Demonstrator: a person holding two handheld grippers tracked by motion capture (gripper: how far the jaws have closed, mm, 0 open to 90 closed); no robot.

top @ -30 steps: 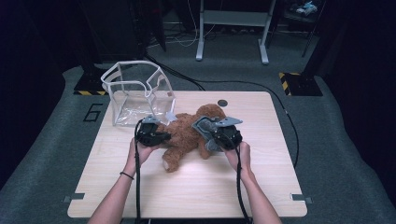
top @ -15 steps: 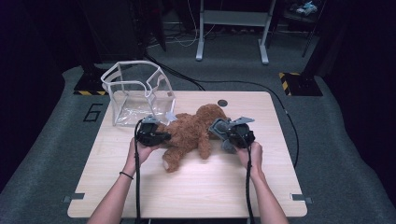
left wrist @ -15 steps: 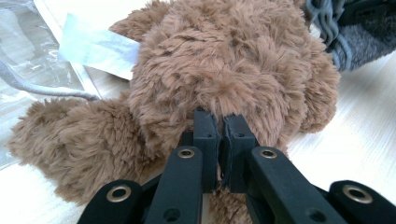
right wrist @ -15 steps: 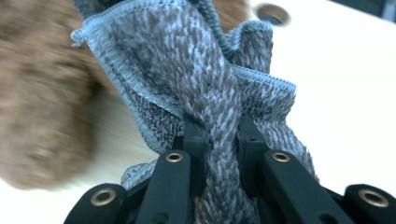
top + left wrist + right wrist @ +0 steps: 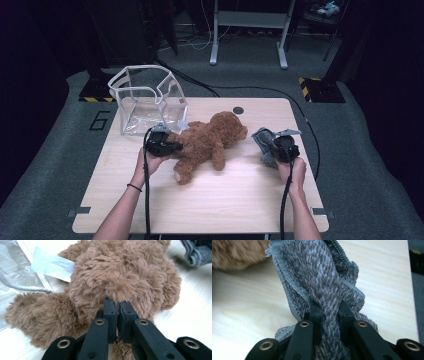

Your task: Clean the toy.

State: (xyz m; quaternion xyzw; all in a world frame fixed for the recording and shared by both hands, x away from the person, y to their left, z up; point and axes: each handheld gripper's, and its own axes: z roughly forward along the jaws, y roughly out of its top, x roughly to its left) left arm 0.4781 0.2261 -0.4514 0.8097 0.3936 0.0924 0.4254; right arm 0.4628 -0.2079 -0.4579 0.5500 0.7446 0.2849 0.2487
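Two things were in hand on the wooden table (image 5: 210,200) as the high view had it: a brown teddy bear (image 5: 210,142) lying on its side near the middle, and a grey knitted garment (image 5: 265,145), bunched up well to the bear's right and apart from it. The left gripper (image 5: 161,144) sat against the bear's near-left end, and the right gripper (image 5: 284,150) sat over the grey bundle. A clear plastic bag (image 5: 145,102) stood open and upright at the far-left part of the table, just behind the bear, with nothing visible inside it. In the left gripper view, the jaws were pinched nearly together with brown fur caught between their tips, so that gripper was clamped on the teddy bear (image 5: 120,277); a white sewn-in label (image 5: 51,263) stuck out from the bear toward the bag's clear plastic at the left edge. In the right gripper view, the jaws were clenched on a twisted fold of the grey knitted garment (image 5: 324,277), whose stitched hem ran up both sides, with a patch of brown fur at the top-left corner. Judging from this, the garment already lay clear of the bear, so the undressing looked done; what seemed left was to set the garment down and, perhaps, move the bear to the bag.
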